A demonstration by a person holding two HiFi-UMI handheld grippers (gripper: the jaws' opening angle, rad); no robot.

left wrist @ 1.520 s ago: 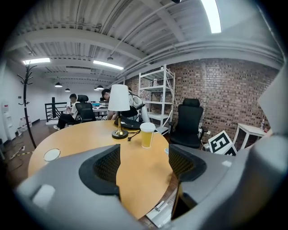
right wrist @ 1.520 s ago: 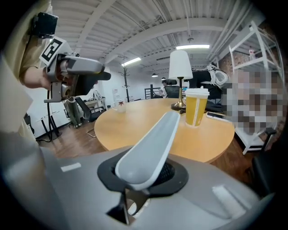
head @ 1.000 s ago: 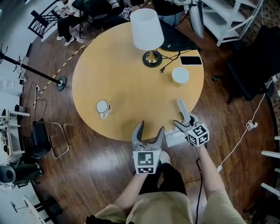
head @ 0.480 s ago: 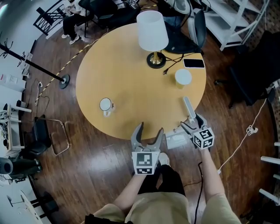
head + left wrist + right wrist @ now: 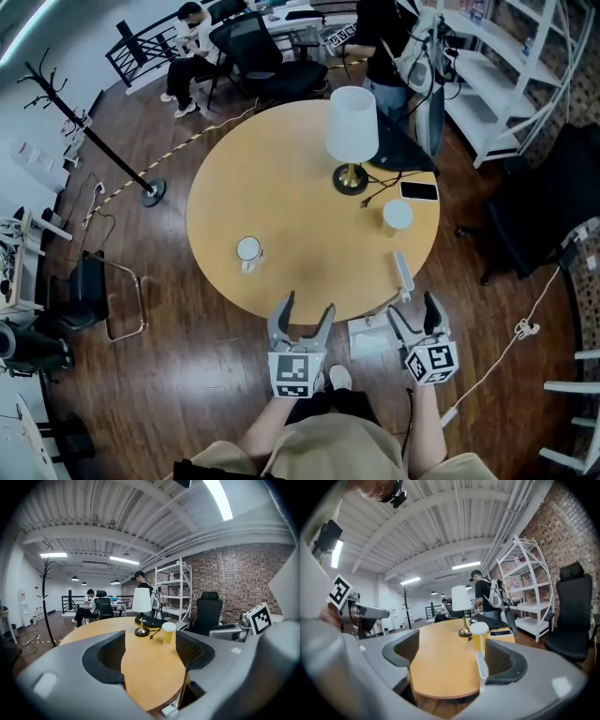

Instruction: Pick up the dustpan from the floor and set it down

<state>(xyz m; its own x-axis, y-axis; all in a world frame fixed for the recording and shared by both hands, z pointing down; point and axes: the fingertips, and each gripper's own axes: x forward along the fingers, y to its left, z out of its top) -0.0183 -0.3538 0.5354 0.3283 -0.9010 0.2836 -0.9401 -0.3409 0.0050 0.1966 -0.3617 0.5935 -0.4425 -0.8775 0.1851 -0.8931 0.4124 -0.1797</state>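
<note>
Since a second ago the right gripper (image 5: 412, 307) has let go of the dustpan (image 5: 369, 336) and drawn back.

Head view: the dustpan sits on the floor (image 5: 206, 366) at the table (image 5: 281, 187) edge. Its handle (image 5: 403, 275) rises by the rim, just ahead of the right gripper. The left gripper (image 5: 307, 305) hovers alongside.

Left gripper view: jaws wide, with only tabletop, lamp (image 5: 141, 603) and cup (image 5: 168, 633) beyond.

Right gripper view: jaws wide and opening. The handle shows in the gap by the right-hand pad, ungripped.
</note>
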